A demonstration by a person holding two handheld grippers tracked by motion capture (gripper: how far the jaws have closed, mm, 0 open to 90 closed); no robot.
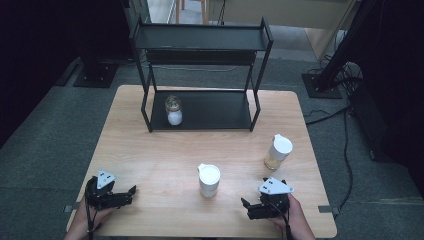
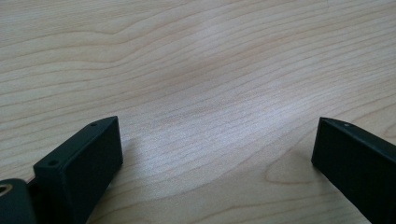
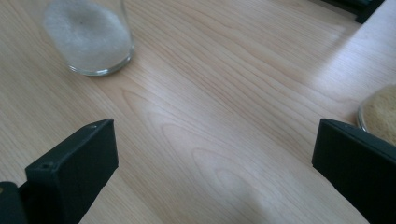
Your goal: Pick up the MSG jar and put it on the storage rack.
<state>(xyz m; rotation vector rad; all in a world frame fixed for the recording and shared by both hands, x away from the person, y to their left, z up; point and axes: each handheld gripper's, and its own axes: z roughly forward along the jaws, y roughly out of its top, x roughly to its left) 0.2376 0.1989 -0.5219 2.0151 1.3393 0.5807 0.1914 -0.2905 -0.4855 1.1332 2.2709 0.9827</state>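
Nearest the camera, the left gripper rests at the table's near left corner, jaws spread, nothing between them. The white-lidded jar stands upright at centre, just left of and beyond the right gripper (the nearer one, likewise spread and empty). Pale wooden table; a black rack stands behind.

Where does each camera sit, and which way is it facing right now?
High view: above the person's side, looking forward and down on the light wooden table; both hands and tools show.
Left gripper view: on the left tool, facing bare wood between its open jaws.
Right gripper view: on the right tool, facing the white-capped glass jar of white powder.
Shared: that jar, high and right views.
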